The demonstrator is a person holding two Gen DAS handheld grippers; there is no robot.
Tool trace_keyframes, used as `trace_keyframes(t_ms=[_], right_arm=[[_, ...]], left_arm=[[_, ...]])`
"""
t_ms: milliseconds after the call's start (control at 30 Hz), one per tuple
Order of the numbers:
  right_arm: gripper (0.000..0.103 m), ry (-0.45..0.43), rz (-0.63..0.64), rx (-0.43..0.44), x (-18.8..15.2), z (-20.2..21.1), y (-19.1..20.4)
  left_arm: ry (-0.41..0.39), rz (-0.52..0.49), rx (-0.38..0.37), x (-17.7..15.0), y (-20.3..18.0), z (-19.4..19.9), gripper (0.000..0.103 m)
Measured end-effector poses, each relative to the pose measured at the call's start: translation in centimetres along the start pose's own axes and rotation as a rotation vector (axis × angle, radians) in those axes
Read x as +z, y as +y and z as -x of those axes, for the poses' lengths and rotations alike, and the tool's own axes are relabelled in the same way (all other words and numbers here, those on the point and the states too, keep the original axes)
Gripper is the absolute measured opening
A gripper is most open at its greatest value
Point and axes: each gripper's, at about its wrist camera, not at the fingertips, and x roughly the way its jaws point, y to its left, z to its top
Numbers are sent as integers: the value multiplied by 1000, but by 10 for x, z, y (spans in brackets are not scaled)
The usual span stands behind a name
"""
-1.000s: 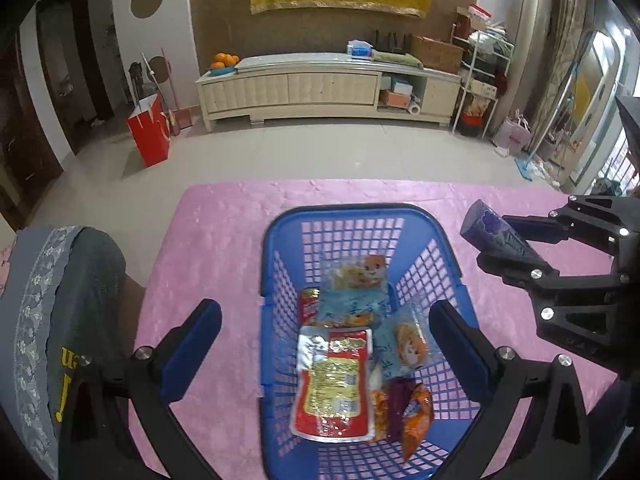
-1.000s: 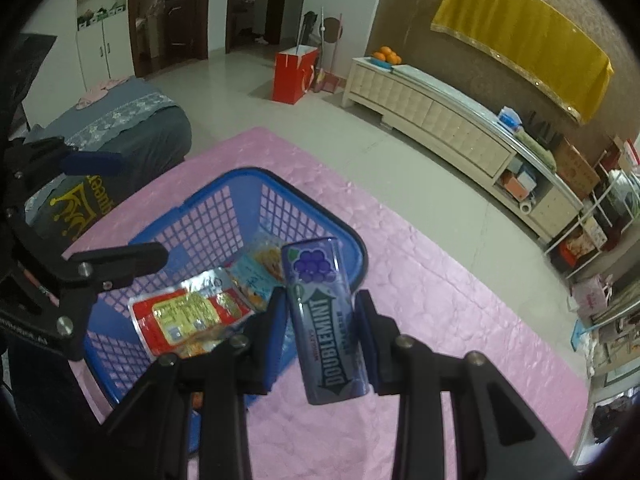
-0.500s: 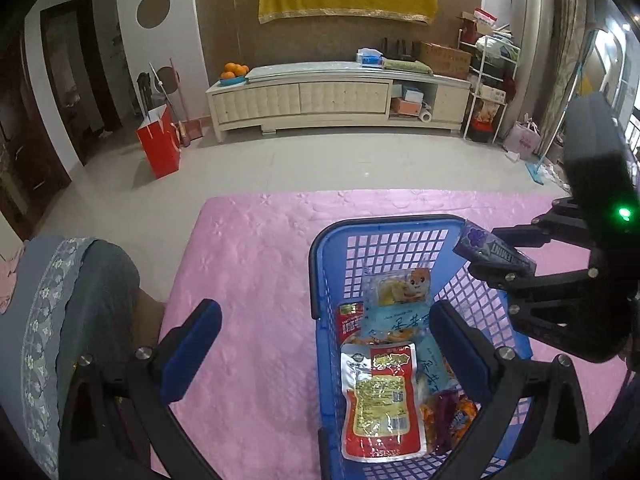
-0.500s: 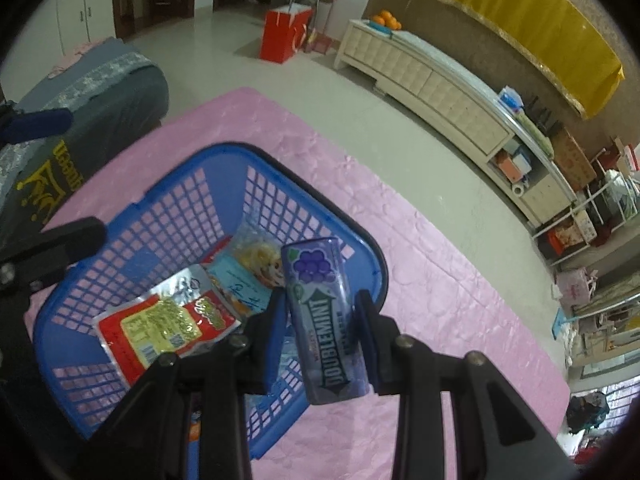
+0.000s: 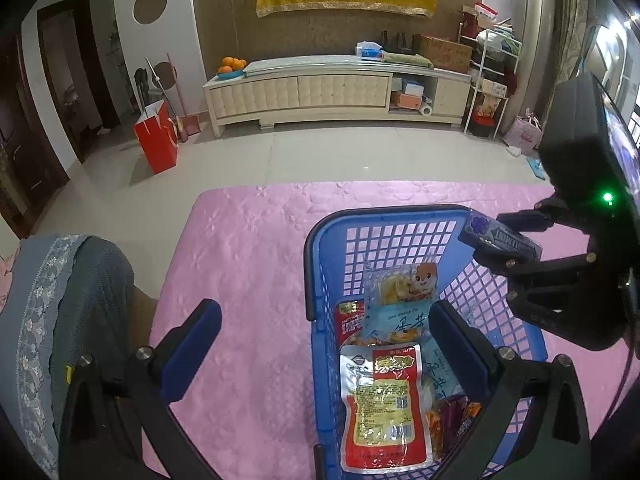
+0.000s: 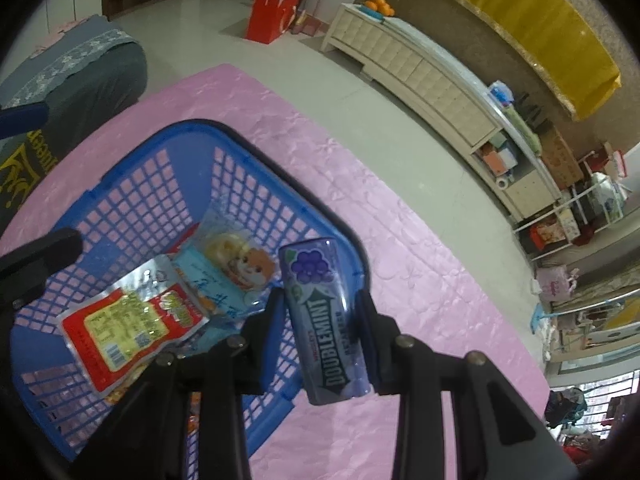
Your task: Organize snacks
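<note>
Doublemint gum pack (image 6: 326, 322), clamped between right gripper (image 6: 320, 316) fingers, above blue basket (image 6: 132, 184) rim on pink bench (image 5: 248, 248); snack pouches (image 5: 382, 404) inside. Left gripper (image 5: 324, 344) fingers wide, empty, straddling basket's wall.

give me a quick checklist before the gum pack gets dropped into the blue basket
1. Grip on the gum pack: ok. The right gripper has a pad on each long side of it.
2. Pack over the blue basket: not ok. In the right wrist view it sits above the rim's far corner, partly over the pink tablecloth.
3. Landing room inside: ok. Bare mesh shows at the far end, beyond the cartoon snack bag and red pouch.
4. Left gripper out of the way: cannot tell. It is open, one finger over the basket's near end.
5. Basket steady: cannot tell. Nothing holds it.
</note>
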Motion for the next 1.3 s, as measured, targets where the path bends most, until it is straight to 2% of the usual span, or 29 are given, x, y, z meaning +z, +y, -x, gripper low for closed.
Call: trace_keyframes(t_ms=[33,100,167,200,600,900,1100,1200,1300], right_arm=[[42,-5,-1,2,0,0,0],[57,-8,-6,-9,-1,0,0],[81,-22,-14,-22,-1,3,-2],[85,-29,-17,-25,-1,4,-2],[86,-69,-38,-15,-21,35,-4],[86,-127,-80,-7,-53,86,-9],[87,-197,-121,6,-80,127,-14],[90,-241,-149,16,-96,147,-14],[99,-297,-194,41,-115,167,-17]], left_arm=[[-2,-4,1,-1,0,0,103],[0,-13,11,-2,-2,-2,103],[5,-12,17,-5,-3,-3,103],[8,-10,16,-5,-3,-4,103],[-9,-4,11,-13,-13,17,103],[-60,8,-16,-24,-31,63,103],[-113,14,-39,-35,-46,102,103],[-156,-1,-18,-44,-58,124,103],[-201,-13,2,-52,-70,144,103]])
